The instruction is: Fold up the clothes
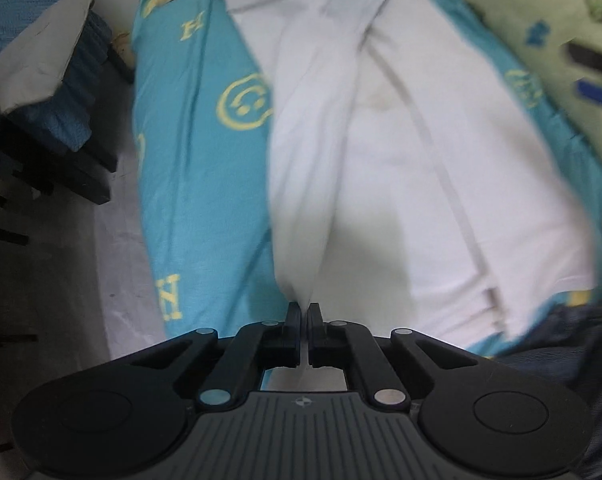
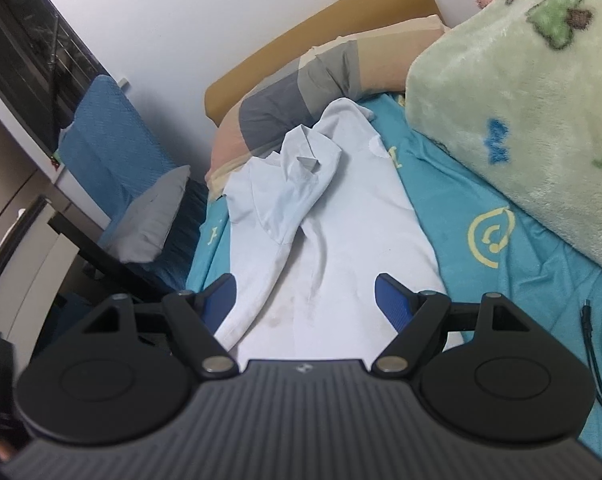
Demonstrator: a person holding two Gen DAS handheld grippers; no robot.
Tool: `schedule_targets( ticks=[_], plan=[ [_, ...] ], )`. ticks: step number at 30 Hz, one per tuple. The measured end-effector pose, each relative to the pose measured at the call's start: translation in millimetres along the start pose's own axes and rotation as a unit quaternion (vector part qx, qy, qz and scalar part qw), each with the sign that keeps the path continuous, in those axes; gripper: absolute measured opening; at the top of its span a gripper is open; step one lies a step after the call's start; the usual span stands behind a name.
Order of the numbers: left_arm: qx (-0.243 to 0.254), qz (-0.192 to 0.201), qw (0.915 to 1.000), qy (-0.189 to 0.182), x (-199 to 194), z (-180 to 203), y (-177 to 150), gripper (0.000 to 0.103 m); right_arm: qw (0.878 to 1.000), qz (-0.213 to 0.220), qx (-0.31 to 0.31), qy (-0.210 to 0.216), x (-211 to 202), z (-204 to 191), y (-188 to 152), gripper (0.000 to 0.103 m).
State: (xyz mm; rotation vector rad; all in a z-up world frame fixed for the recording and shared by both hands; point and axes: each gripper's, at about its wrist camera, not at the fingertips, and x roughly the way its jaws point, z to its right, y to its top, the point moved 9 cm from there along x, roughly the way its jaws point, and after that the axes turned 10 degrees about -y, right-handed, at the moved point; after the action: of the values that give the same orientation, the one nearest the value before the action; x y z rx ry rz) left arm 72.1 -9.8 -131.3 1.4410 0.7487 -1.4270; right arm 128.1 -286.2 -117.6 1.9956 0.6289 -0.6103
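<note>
A white collared shirt lies lengthwise on a turquoise bed sheet. My left gripper is shut on a pinched fold of the shirt's left side and lifts it off the bed. In the right wrist view the shirt lies with its collar at the far end and one side folded over the middle. My right gripper is open, its blue pads apart above the shirt's near part, holding nothing.
A green fleece blanket is heaped on the bed's right side. A striped pillow lies at the headboard. A chair with blue cloth and a grey cushion stands left of the bed. A black cable lies on the sheet.
</note>
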Motion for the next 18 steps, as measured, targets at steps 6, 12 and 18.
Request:
schedule_targets(
  ticks=[6, 12, 18],
  plan=[
    [-0.029, 0.005, 0.9978, -0.059, -11.8, 60.3, 18.5, 0.002, 1.000, -0.010, 0.020, 0.001, 3.2, 8.5, -0.4, 0.078],
    [-0.066, 0.000, 0.9907, -0.119, 7.8, 106.6, 27.1, 0.002, 0.998, -0.016, 0.068, 0.004, 2.6, 27.2, 3.9, 0.078],
    [-0.086, -0.013, 0.9859, -0.143, 45.9, 114.7, 22.7, 0.002, 0.995, -0.022, 0.093, 0.011, 4.4, 37.0, 6.8, 0.079]
  ],
)
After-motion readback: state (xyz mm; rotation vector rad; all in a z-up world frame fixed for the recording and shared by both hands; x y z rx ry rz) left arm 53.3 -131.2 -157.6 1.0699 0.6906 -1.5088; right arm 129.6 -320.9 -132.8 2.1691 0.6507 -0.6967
